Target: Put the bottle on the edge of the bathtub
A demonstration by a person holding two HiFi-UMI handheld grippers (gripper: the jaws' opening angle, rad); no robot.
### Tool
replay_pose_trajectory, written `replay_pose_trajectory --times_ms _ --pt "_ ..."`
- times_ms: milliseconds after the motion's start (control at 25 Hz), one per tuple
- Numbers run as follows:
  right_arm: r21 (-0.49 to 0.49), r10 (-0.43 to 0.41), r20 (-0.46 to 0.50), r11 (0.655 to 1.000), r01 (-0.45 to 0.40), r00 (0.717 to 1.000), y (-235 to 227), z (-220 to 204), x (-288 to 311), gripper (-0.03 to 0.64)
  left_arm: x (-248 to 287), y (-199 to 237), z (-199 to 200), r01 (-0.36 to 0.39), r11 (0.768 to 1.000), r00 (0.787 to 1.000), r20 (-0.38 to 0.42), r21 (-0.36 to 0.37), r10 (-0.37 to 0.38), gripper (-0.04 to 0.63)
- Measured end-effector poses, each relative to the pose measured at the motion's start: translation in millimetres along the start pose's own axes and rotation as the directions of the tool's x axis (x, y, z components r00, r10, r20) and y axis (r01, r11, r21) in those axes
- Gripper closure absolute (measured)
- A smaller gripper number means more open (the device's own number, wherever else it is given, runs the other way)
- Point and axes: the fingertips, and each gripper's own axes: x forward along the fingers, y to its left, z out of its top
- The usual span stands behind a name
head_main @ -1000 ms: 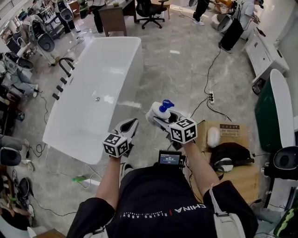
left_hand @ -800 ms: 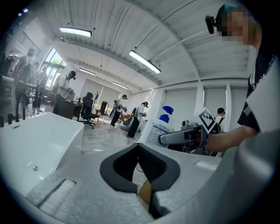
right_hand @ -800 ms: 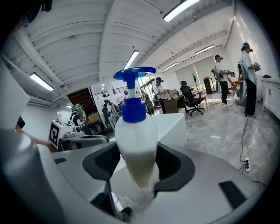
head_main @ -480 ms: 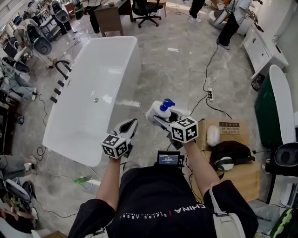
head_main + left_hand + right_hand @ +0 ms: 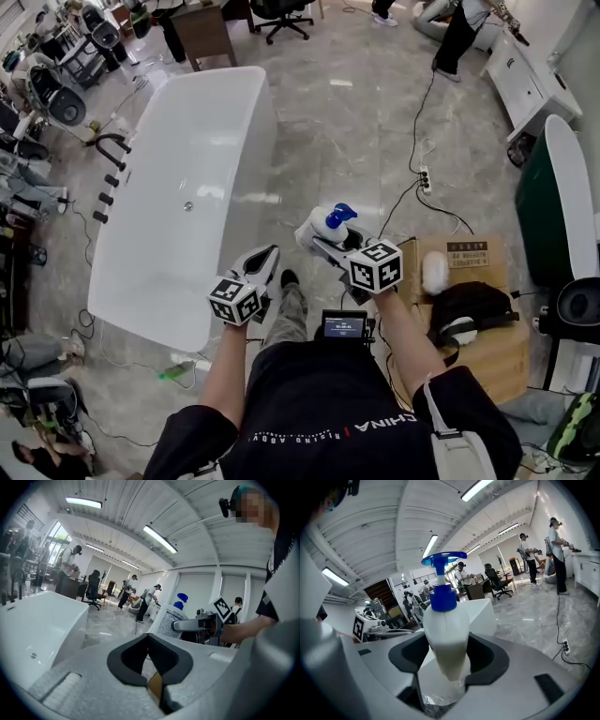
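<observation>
The right gripper point(image 5: 319, 240) holds the bottle point(image 5: 330, 223) above the floor point(image 5: 375, 122), right of the bathtub point(image 5: 266, 150).

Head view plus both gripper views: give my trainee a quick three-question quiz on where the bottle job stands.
1. True or false: the white pump bottle with the blue cap stands on the rim of the white bathtub.
2. Which holds the bottle? A) left gripper B) right gripper
3. Fill in: the left gripper's jaws are closed on ____.
Key: 1 false, it is held clear of the bathtub; 2 B; 3 nothing.
</observation>
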Motion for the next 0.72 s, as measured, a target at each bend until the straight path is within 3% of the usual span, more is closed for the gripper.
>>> replay_pose_trajectory --times_ms 360,720 --pt "-0.019 -0.079 -0.02 0.997 0.079 0.997 -72.5 69.1 76.8 0.36 89.8 84.8 57.2 0.101 0.995 0.995 0.002 -0.023 -0.101 0.586" --pt "0.001 -0.144 -0.008 0.99 0.144 0.989 -121.5 126.2 149.7 0.359 149.3 165.9 99.5 0.133 0.989 0.989 -0.072 0.067 -0.128 0.586"
